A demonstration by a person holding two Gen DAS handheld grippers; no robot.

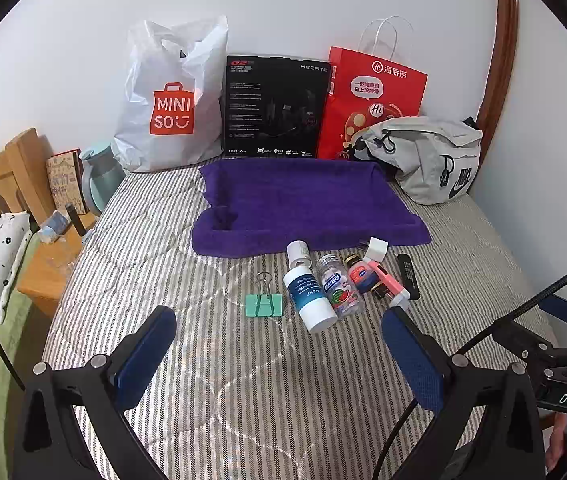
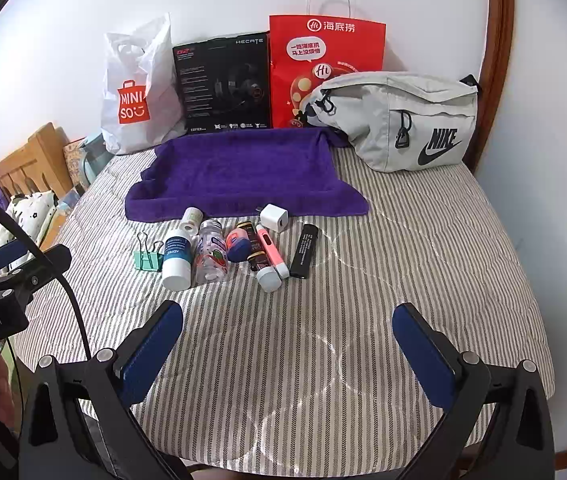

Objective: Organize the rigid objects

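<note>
Nearest the lens, the left gripper (image 1: pixel 279 332) and the right gripper (image 2: pixel 287 328) both hang over the bed with blue-padded jaws spread wide and nothing between them. Under them lies the grey-and-white striped quilted bedcover (image 2: pixel 423 248), with a white wall (image 1: pixel 323 0) behind and a curved brown wooden frame (image 1: pixel 503 60) at the right. Against the wall stand a white plastic MINISO shopping bag (image 1: pixel 171 100), a black cardboard headset box (image 1: pixel 275 108) and a red paper carrier bag with white cord handles (image 1: pixel 375 92); a grey fabric Nike waist bag (image 2: pixel 407 120) slumps in front of the red one. A purple towel (image 1: pixel 303 204) lies flat mid-bed, just behind the small rigid items. These sit in a tight row: a white plastic bottle with a blue label (image 1: pixel 309 292) lying down, a clear candy bottle (image 1: pixel 339 286) touching it, a black rectangular lighter (image 2: pixel 304 252), a pink and white pen-shaped gadget (image 2: pixel 272 252), a white cube-shaped charger plug (image 2: pixel 275 218), a small roll of white tape (image 1: pixel 298 254), a small blue-and-pink lip-balm tin (image 2: pixel 238 246) and a mint-green binder clip (image 1: pixel 264 304) at the left end. A wooden bedside stand (image 1: pixel 49 264) holds a pale teal jug (image 1: pixel 99 176).
</note>
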